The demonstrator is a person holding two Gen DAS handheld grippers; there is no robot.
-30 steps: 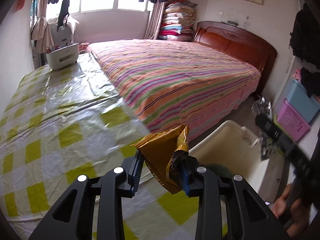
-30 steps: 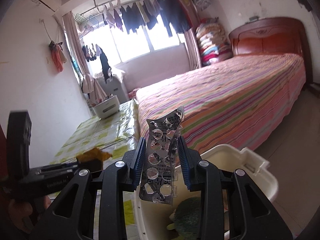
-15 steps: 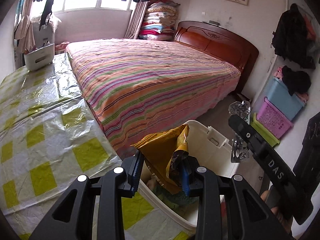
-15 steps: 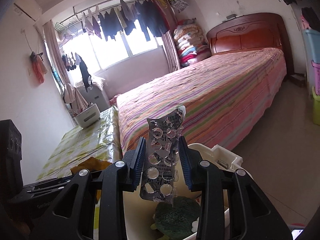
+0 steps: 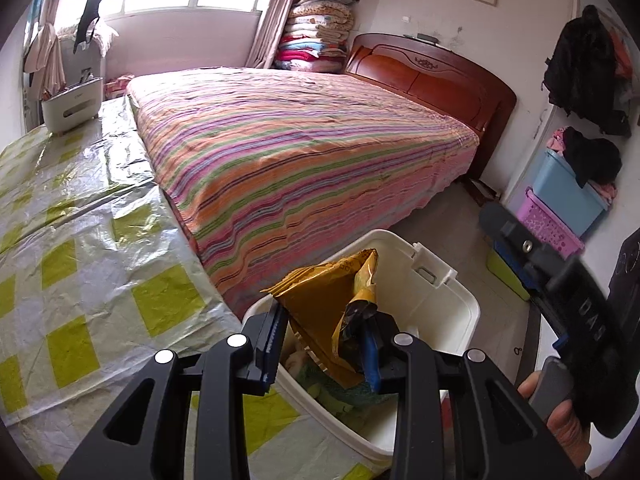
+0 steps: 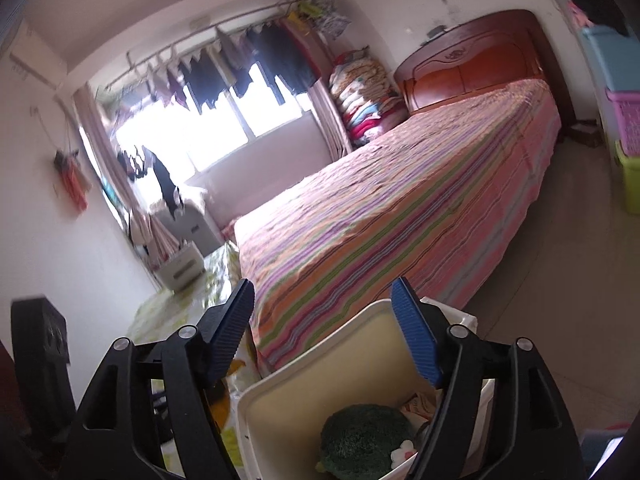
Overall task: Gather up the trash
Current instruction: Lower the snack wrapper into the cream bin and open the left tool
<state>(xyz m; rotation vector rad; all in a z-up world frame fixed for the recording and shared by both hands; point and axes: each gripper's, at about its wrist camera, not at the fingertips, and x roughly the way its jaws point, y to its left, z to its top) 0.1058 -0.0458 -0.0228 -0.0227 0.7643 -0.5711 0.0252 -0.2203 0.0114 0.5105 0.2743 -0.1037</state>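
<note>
Left gripper (image 5: 324,344), black with blue ribbed pads: jaws clamped on a crumpled gold foil wrapper (image 5: 328,300), which stands up from between the pads. Directly below and beyond its fingertips lies the open white plastic bin (image 5: 448,312), already holding soft waste. To the gripper's left, the bin's near rim meets a table under a yellow-and-white checked plastic cloth (image 5: 80,264); ahead lies a bed with a striped cover (image 5: 304,160).

Right gripper (image 6: 324,336), same build: jaws opening, nothing between them. Below its fingertips sits the same bin, showing a dark green rounded object (image 6: 364,440) and scraps of paper inside.

Risks, as judged. The wrapper is light and stiff; on release it may cling to a pad or drift sideways. The left gripper sits close to the bin's near rim, so a drop there could land on the checked cloth or slide between bin and bed. The two grippers work near each other over one opening; a hurried withdrawal could knock them together or jolt the bin.
</note>
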